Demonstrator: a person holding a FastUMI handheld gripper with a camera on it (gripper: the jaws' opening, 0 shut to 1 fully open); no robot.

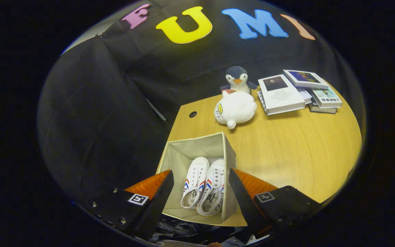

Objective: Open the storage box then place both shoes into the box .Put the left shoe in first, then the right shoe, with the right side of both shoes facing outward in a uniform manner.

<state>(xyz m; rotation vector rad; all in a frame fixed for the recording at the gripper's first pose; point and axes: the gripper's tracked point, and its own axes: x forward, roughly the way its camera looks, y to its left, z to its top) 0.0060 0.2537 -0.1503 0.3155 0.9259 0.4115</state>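
An open grey fabric storage box (187, 151) stands at the near left corner of the wooden table (297, 151). Two white sneakers lie side by side on its floor, toes pointing away from me: one on the left (194, 181) and one on the right (213, 187), both with red and blue side stripes. My gripper (201, 187) hovers above the box, open, with nothing between its fingers. The shoes show in the gap between the two fingers, well below them.
A white plush toy (236, 109) and a penguin plush (237, 80) sit beyond the box. Stacked books (297, 91) lie at the far right of the table. A cable hole (192, 114) is near the table's far left corner. The table's left edge runs beside the box.
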